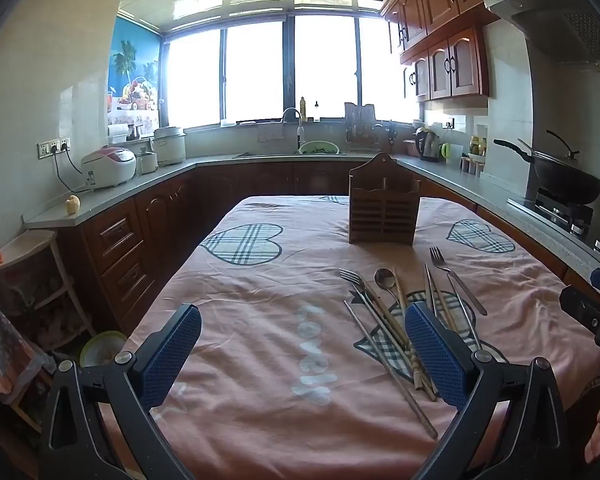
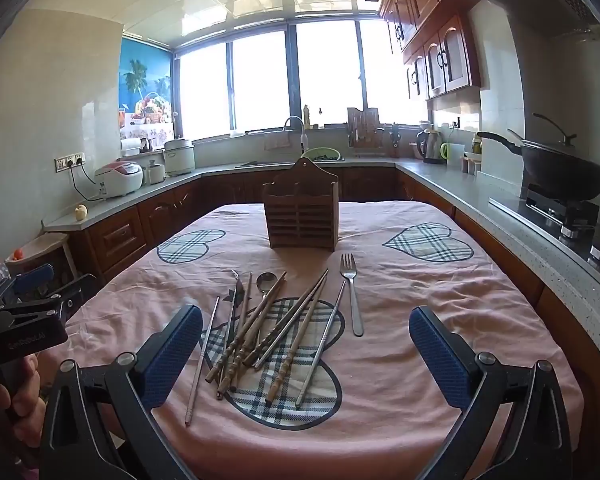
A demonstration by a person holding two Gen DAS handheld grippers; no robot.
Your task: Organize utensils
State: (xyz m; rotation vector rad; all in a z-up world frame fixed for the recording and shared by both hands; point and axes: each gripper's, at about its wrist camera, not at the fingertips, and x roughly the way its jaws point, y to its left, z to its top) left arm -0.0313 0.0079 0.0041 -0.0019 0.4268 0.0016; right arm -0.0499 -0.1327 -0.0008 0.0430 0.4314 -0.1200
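Observation:
A brown wooden utensil holder [image 2: 302,210] stands upright at the far middle of the table; it also shows in the left wrist view [image 1: 384,206]. In front of it lies a loose pile of wooden and metal chopsticks [image 2: 260,336], with a spoon [image 2: 266,282] and a fork [image 2: 350,292] beside it. The left wrist view shows the same pile [image 1: 392,328], a spoon [image 1: 385,278] and two forks [image 1: 452,276] [image 1: 354,280]. My left gripper [image 1: 304,356] is open and empty, left of the pile. My right gripper [image 2: 306,356] is open and empty, just before the pile.
The table wears a pink cloth with plaid hearts [image 2: 428,242]. Kitchen counters run around it: a rice cooker [image 2: 120,178] at left, a sink [image 2: 320,156] at back, a wok [image 2: 560,174] on the stove at right. A small shelf [image 1: 32,280] stands at left.

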